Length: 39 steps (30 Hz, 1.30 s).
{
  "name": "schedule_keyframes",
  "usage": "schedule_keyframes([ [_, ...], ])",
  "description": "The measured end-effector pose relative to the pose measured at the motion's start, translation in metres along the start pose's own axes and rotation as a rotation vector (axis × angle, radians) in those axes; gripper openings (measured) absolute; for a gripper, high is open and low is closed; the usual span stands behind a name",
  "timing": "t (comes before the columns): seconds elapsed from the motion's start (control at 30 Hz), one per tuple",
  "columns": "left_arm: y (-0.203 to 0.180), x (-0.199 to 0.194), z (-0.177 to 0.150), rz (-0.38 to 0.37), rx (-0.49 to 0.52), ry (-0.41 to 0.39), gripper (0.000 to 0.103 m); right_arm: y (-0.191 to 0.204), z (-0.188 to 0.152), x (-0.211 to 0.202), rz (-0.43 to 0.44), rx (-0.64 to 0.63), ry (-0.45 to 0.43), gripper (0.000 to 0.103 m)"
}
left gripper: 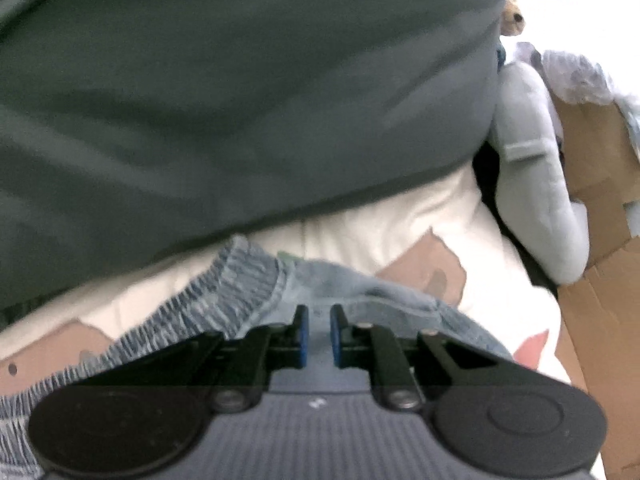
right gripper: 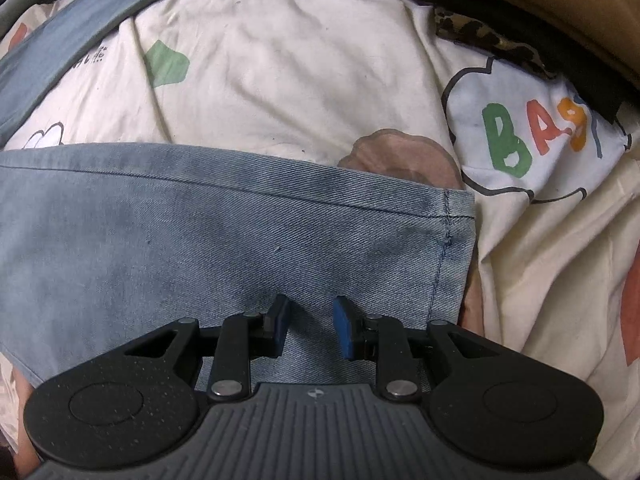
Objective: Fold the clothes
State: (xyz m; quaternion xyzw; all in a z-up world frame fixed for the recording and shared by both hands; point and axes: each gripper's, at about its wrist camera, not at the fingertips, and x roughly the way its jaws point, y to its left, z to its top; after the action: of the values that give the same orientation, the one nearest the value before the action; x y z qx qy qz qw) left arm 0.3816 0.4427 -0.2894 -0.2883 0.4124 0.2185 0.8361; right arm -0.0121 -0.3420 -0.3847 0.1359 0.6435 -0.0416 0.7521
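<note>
Lying flat on the printed bed sheet (right gripper: 280,60), the denim trousers (right gripper: 240,240) are pinched near the waistband (left gripper: 224,288) by the left hand-held gripper (left gripper: 319,320); the right hand-held gripper (right gripper: 312,312) is held agape over the hem. Both ends should be gripped before folding.

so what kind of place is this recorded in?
Probably a bedroom at home: the jeans lie on a cartoon-print bedsheet, with a plush toy and cardboard box beside it.

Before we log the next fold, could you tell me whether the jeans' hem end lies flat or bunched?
Flat: the jeans' hem lies smooth and straight-edged on the printed sheet.
</note>
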Motion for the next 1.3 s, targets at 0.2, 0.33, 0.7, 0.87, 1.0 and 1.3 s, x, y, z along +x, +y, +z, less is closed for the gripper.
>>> schedule_keyframes([
  [0.2,0.005,0.021,-0.005,0.037,-0.020,0.004,0.012,0.001,0.004,0.001,-0.004,-0.017,0.010,0.031],
  [0.33,0.007,0.031,-0.007,0.062,-0.010,-0.004,0.012,0.002,0.003,0.001,-0.005,-0.013,0.006,0.032],
  [0.7,0.018,0.079,0.002,0.100,-0.016,0.018,0.003,0.001,0.003,0.002,-0.008,-0.016,0.020,0.032],
  [0.87,0.009,0.092,0.010,0.120,0.108,0.007,0.003,0.002,0.005,0.004,-0.010,-0.021,0.022,0.032],
  [1.0,0.009,0.090,0.014,0.101,0.130,0.044,0.003,0.004,0.008,0.005,-0.012,-0.026,0.030,0.032],
  [1.3,-0.007,0.043,-0.012,-0.065,0.213,0.088,0.043,0.003,0.006,0.004,-0.003,-0.023,0.017,0.032],
])
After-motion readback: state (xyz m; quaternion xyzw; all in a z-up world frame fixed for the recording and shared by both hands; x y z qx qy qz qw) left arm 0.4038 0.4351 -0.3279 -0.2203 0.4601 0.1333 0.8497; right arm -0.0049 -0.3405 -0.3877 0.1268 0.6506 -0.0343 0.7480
